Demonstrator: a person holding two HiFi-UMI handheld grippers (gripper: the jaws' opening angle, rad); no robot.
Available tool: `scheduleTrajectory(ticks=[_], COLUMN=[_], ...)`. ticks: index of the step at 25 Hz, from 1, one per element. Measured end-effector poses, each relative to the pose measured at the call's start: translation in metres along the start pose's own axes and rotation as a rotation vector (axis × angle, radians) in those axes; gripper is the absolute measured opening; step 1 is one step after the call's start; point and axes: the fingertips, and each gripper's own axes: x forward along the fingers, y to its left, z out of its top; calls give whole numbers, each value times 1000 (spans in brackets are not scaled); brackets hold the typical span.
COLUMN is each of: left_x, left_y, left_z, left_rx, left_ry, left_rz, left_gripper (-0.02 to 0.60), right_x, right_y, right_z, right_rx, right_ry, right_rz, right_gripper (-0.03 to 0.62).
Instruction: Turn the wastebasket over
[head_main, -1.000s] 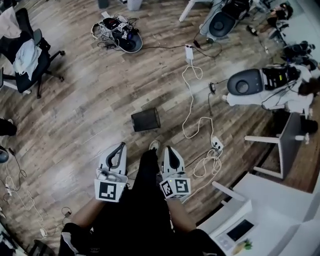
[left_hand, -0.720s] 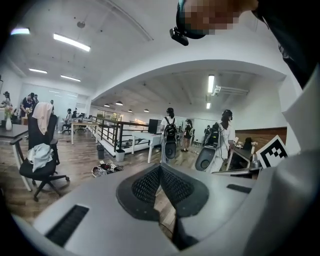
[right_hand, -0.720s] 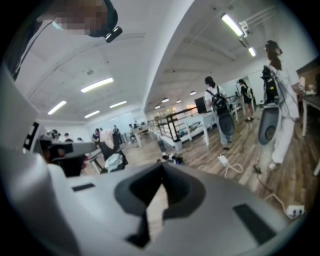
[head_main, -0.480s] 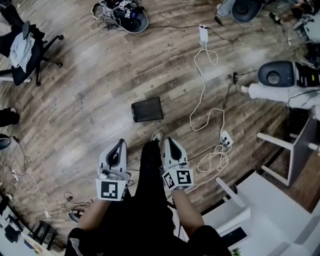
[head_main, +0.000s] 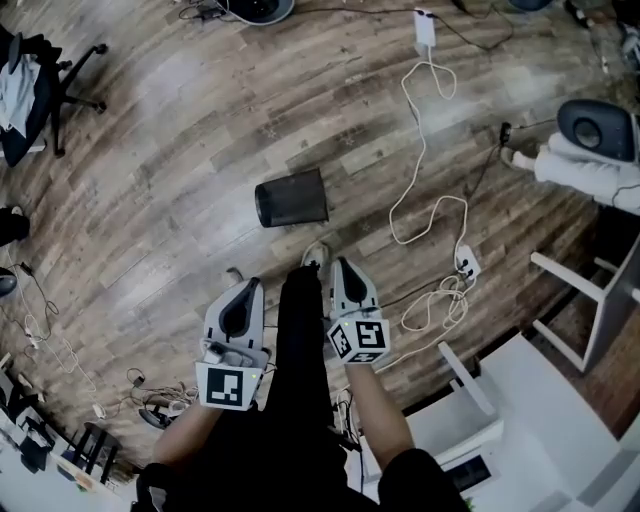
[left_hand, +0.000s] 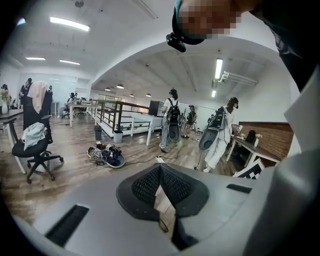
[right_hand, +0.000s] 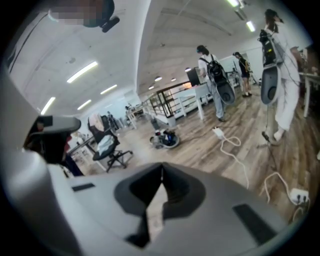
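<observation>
The black wire-mesh wastebasket (head_main: 291, 198) lies on its side on the brown wood-plank floor (head_main: 170, 150), clear of every other object. In the head view its long axis runs from left to right. This is crosswise to the line along which both sets of jaws point. The end toward the picture's left shows a darker, rounded rim and is probably the open mouth. The flatter end toward the right is then the base, though the mesh makes this reading uncertain. The left gripper (head_main: 243, 290) and the right gripper (head_main: 342, 268) are held side by side and low, with the person's dark-trousered leg between them. Both point up the picture toward the wastebasket. The wastebasket lies ahead of the jaws and well apart from both grippers, roughly centred between them. The right gripper's tip stands slightly closer, facing the presumed base end. The left gripper faces the rim end. The toe of a pale shoe (head_main: 314, 255) lies between the jaws and the wastebasket, just short of it. Each gripper view shows that gripper's two dark pads pressed together at the tip with nothing pinched. Only floor shows through the slit behind the pads, and the wastebasket appears in neither gripper view. The next move therefore calls for an advance forward and down. After that, either the jaws spread to take the rim, or they stay pressed together to push on one end and tip the wastebasket about its short axis. A white looping power cable (head_main: 425, 170) lies to the right, outside the approach path.
</observation>
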Motion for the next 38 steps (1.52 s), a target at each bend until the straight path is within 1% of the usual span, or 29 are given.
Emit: scheduleTrajectory(ticks=[9,12,16,17,19,25,31,35,38], left_x=[48,61,74,78,86,99,108,110,113], left_y=[7,13,18,20,26,37,46,57,65], left_z=[-51,-64,-76,-79,-84,-100,-122,-132,-138], left_rx=[-49,-72,-84,-81,-74,-77,-73,-82,-83], left_ry=[26,35,39,43,50,52,68,72,73], left_rz=[27,41,46,45,45,52,52,69,83], left_gripper=[31,31,32,31,31,31,31,31,31], right_x=[67,89,120,129,147,191,236,255,264], right_y=[-65,-80,-98,-102,-113,-146,-168,-183,-192], right_z=[-96,-127,-167,-177,-197,-253,-294,-323,-346], right_rx=[-14,-20,-2,2,2,-42,-98,-123,-171], right_ry=[142,190,248,264,301,402,466,541,611], right_rz=[-13,-25,-8,-4,-4,-23,4,-3,3], right_gripper=[32,34,35,48,132,156,164,178,187])
